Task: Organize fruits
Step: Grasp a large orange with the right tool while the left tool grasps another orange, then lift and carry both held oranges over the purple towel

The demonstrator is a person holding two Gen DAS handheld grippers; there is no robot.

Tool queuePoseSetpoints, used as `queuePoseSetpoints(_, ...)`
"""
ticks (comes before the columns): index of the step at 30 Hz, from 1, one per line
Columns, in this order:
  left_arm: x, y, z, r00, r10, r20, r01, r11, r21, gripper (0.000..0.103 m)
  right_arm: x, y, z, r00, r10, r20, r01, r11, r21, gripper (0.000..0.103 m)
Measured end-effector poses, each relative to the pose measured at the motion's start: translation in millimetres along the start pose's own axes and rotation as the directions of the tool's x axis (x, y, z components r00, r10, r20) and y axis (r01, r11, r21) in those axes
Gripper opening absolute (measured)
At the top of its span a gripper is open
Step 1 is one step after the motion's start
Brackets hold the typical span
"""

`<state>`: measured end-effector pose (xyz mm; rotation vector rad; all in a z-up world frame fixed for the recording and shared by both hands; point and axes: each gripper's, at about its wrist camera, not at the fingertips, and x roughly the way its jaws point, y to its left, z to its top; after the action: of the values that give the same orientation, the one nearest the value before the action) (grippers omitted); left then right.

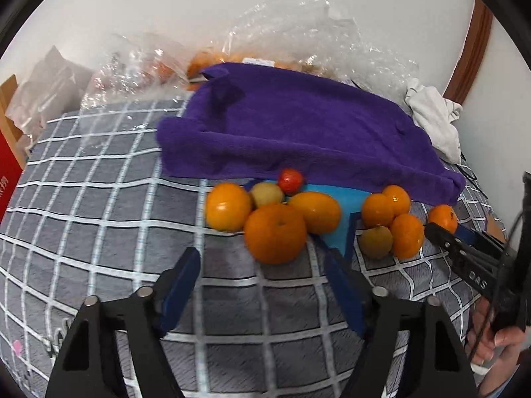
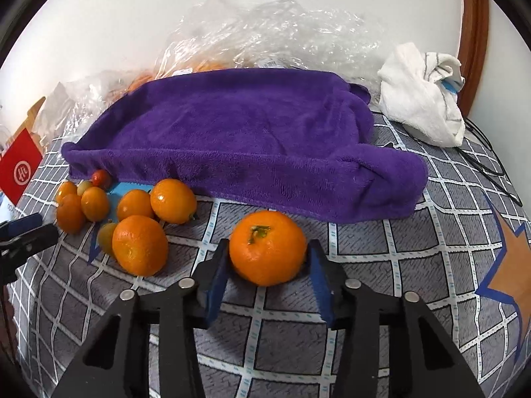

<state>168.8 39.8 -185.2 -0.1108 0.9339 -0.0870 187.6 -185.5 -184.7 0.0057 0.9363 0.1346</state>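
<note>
Orange filled the space between the right tool's (image 2: 267, 258) blue pads: a mandarin (image 2: 267, 247), stem up, was clamped between the two fingers and rested on the grey checked bedcover (image 2: 381, 265), just in front of a purple towel (image 2: 239, 132). The left tool (image 1: 262, 265) hung released, its fingers spread wide and holding nothing, with a large orange (image 1: 275, 232) just ahead of them. That orange sat in a cluster of orange and yellowish fruits and one small red tomato (image 1: 290, 181), lying against the towel's front edge. Clear plastic bags (image 2: 265, 23) and a crumpled white cloth (image 2: 421, 96) lay behind the towel by the wall.
</note>
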Motion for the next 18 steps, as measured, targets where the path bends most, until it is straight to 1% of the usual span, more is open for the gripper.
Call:
queuePoseSetpoints(3, 6.6, -4.3, 1.5, 1.0, 0.015, 0.004, -0.015, 1.0, -0.002, 0.06, -3.9, -2.8, -3.6, 1.0, 0.01, 0.005, -0.01, 1.0, 0.007, 0.043)
queuePoseSetpoints(4, 8.6, -4.5, 2.8, 1.0, 0.011, 0.004, -0.011, 1.0, -0.012, 0.056, -4.9, -4.2, -4.6, 1.0, 0.012, 0.004, -0.012, 1.0, 0.012, 0.043)
queuePoseSetpoints(6, 11.7, -4.1, 4.5, 1.0, -0.005, 0.005, 0.005, 1.0, -0.029, 0.053, -5.3, -4.6, -4.9, 1.0, 0.011, 0.004, -0.011, 1.0, 0.021, 0.043)
queuePoseSetpoints(8, 14.9, -6.1, 5.8, 1.0, -0.006, -0.001, 0.006, 1.0, -0.029, 0.05, -3.4, -3.8, -4.0, 1.0, 0.01, 0.0, -0.01, 1.0, 0.029, 0.044)
queuePoseSetpoints(10, 16.0, -9.5, 6.4, 1.0, 0.004, 0.011, -0.004, 1.0, -0.015, 0.041, -1.0, -2.8, -2.0, 1.0, 0.009, 0.001, -0.009, 0.999, 0.034, 0.046)
queuePoseSetpoints(12, 17.2, -10.7, 7.3, 1.0, 0.007, 0.012, -0.007, 1.0, -0.01, 0.04, 0.7, -0.7, -0.6, 1.0, 0.01, 0.0, -0.01, 0.999, 0.031, 0.046)
queuePoseSetpoints(15, 17.5, -10.4, 8.4, 1.0, 0.001, 0.014, -0.001, 1.0, -0.01, 0.039, 1.1, 0.1, 0.9, 1.0, 0.009, 0.0, -0.009, 1.0, 0.028, 0.043)
queuePoseSetpoints(18, 14.7, -5.6, 8.1, 1.0, -0.016, 0.008, 0.017, 0.999, -0.042, 0.039, -0.8, -2.4, 0.7, 1.0, 0.03, -0.003, -0.03, 0.999, 0.037, 0.043)
